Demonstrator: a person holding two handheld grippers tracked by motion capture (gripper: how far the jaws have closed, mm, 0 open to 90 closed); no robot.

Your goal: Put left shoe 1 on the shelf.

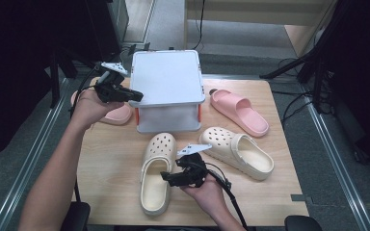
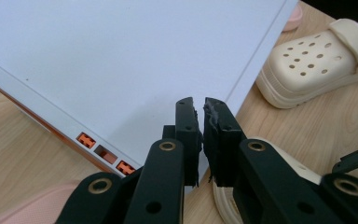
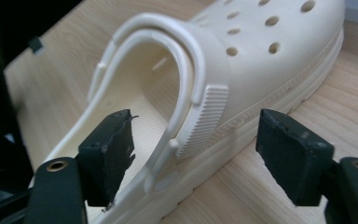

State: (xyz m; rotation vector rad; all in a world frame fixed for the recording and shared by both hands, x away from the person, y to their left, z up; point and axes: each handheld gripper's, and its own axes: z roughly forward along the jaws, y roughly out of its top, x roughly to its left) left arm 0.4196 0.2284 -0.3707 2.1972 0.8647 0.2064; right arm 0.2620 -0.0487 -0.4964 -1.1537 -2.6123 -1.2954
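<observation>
nearest to the camera is the person's right forearm with the right tool [image 1: 165, 176], low at the front edge of the counter [image 1: 279, 192].

going from the largest thing: the white box [image 1: 166, 79] stands at the far middle of the counter, and its lid is on it. the left tool [image 1: 136, 95] is at the lid's front-left corner; in the left gripper view its jaws are pressed together, and whether they pinch the lid's rim i cannot tell. next in size are the two cream clogs. the near clog [image 1: 156, 171] lies in front of the box with its long axis running from the person toward the box, toe far, open heel near. the other cream clog [image 1: 238, 151] lies to its right, turned aslant. two pink slippers lie beside the box, one right [image 1: 239, 111], one left [image 1: 118, 114].

the right tool is spread wide. in the right gripper view the near clog's side wall and heel strap [image 3: 182, 79] stand between the two jaws, but the pads do not press it. the clog lies just to the left of this tool in the high view, so the right hand is much the nearer one, and i judge that closing across the side wall, square to the long axis, is what the grasp needs.
</observation>
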